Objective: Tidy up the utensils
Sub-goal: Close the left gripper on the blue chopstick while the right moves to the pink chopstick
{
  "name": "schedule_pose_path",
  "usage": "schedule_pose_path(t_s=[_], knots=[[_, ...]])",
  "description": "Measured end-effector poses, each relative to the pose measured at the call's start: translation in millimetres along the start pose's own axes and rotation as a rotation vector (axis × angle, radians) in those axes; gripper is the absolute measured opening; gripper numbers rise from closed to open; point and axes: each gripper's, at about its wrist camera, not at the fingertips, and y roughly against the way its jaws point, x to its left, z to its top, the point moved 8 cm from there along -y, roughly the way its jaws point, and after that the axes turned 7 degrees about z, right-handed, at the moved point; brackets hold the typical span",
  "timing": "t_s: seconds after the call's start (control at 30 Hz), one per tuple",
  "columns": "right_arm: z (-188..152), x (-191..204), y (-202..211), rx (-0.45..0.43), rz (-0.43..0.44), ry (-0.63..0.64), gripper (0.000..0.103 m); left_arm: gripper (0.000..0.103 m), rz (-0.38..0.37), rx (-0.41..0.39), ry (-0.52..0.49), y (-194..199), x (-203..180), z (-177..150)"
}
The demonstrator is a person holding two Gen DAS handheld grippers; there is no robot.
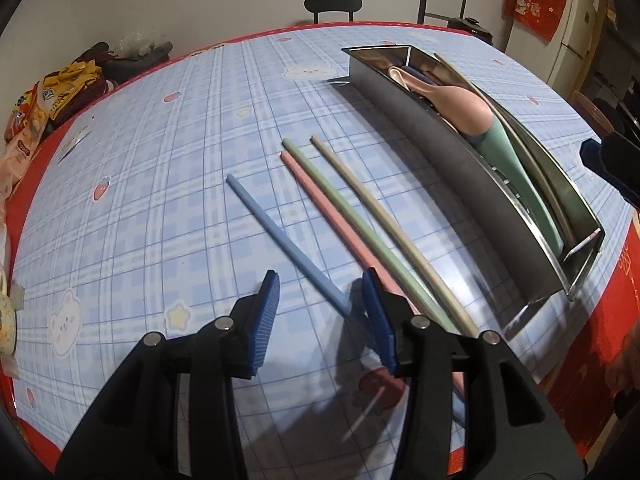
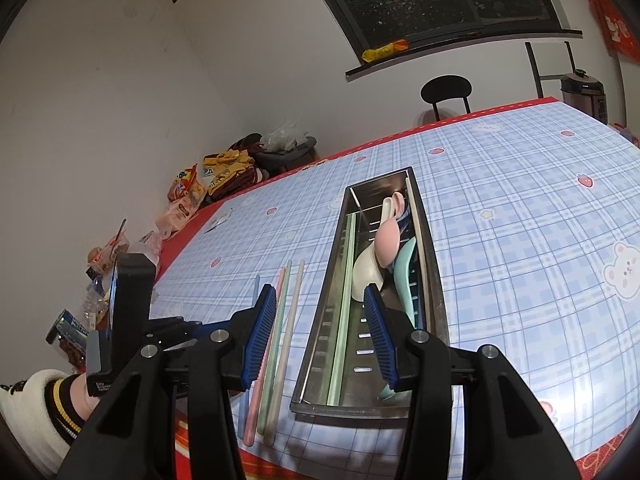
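Several chopsticks lie loose on the table: a blue one [image 1: 280, 236], a pink one [image 1: 316, 204], a green one [image 1: 340, 208] and a beige one [image 1: 380, 204]. My left gripper [image 1: 320, 312] is open just above the blue chopstick's near end. A steel utensil tray [image 1: 452, 176] to the right holds a pink spoon [image 1: 460, 108], a green spoon [image 1: 516, 168], a white spoon [image 2: 368, 272] and a green chopstick [image 2: 344, 300]. My right gripper [image 2: 320, 336] is open and empty above the tray's [image 2: 320, 320] near left wall. The loose chopsticks [image 2: 280, 340] lie left of it.
The table has a blue plaid cloth [image 1: 160, 184] with a red edge. Snack bags [image 1: 52, 92] are piled at its far left corner. A black chair [image 1: 332, 4] stands behind the table. A rice cooker [image 2: 584, 92] stands at the far right.
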Motion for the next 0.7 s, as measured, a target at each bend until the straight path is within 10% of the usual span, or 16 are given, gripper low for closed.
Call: schedule_pose_path(t_s=[0.3,0.47,0.7], knots=[[-3,10,-7,0.026,0.015,0.025,0.045,0.044,-0.027,0.005,-0.017,6,0,-9],[-7,16,-13,0.049,0.022,0.045,0.045,0.022,-0.034,-0.013,-0.047,8,4,-11],[-14,29,-23,0.097,0.009,0.105,0.018,0.014,-0.018,-0.017,-0.043,9,37,-19]])
